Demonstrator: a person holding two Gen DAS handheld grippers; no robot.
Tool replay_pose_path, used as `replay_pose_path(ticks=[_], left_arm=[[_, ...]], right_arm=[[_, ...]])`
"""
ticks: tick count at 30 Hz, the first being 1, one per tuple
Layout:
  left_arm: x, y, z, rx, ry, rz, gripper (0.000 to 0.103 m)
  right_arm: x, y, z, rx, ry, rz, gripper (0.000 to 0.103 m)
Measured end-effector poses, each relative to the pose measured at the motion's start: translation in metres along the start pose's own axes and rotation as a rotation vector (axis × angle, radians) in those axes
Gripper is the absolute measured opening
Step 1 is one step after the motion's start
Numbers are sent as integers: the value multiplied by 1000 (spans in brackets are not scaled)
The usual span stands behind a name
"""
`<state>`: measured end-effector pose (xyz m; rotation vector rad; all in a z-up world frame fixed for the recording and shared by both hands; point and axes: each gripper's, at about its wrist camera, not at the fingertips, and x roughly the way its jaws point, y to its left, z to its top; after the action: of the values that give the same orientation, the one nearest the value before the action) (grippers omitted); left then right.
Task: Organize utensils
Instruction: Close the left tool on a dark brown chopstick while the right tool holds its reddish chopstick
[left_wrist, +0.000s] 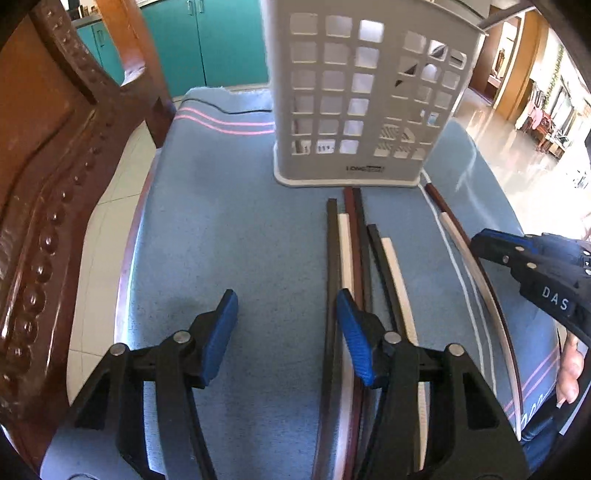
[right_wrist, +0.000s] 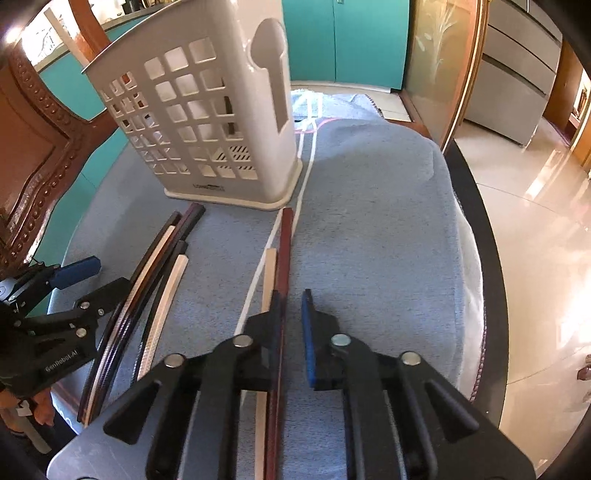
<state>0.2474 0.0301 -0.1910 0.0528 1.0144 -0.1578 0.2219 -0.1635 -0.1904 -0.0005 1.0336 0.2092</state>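
A white perforated utensil holder (left_wrist: 354, 96) stands upright on the blue towel (left_wrist: 229, 229); it also shows in the right wrist view (right_wrist: 207, 122). Several chopsticks (left_wrist: 354, 243), dark, maroon and white, lie side by side in front of it. A separate maroon and white pair (right_wrist: 280, 258) lies further right. My left gripper (left_wrist: 286, 306) is open and empty, its right finger over the chopstick bundle (right_wrist: 155, 273). My right gripper (right_wrist: 291, 306) is open, its jaws either side of the maroon chopstick; it also shows in the left wrist view (left_wrist: 491, 247).
A carved wooden chair (left_wrist: 48, 177) stands close on the left. Teal cabinets (left_wrist: 207, 40) are behind the table. The dark table edge (right_wrist: 480, 258) curves along the right, with shiny tiled floor (right_wrist: 535, 236) beyond.
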Motion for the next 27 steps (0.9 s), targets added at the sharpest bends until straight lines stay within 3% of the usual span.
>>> replay_pose_path(ticks=[6,16,17,18,19,27], left_arm=[[-3,6,1,-25,9,-49,34],[2,27,0,-54,25,7,34],[1,25,-1,-50,25,2,34],[1,23,-2,-47,25,-1,34],[0,20,-2,-42,25,-3,34],[-11,15,-3,-47,-6,-32,39]], right_arm=[[5,-1,2,-11,-6,-20,23],[9,14,-5,-104,54,-78,26],[10,15,-5,-97,47,-76,25],[10,17,-6,-94,44,-72,15],[10,17,-6,-93,42,-53,7],[-15,9,2,4,-9,139,6]])
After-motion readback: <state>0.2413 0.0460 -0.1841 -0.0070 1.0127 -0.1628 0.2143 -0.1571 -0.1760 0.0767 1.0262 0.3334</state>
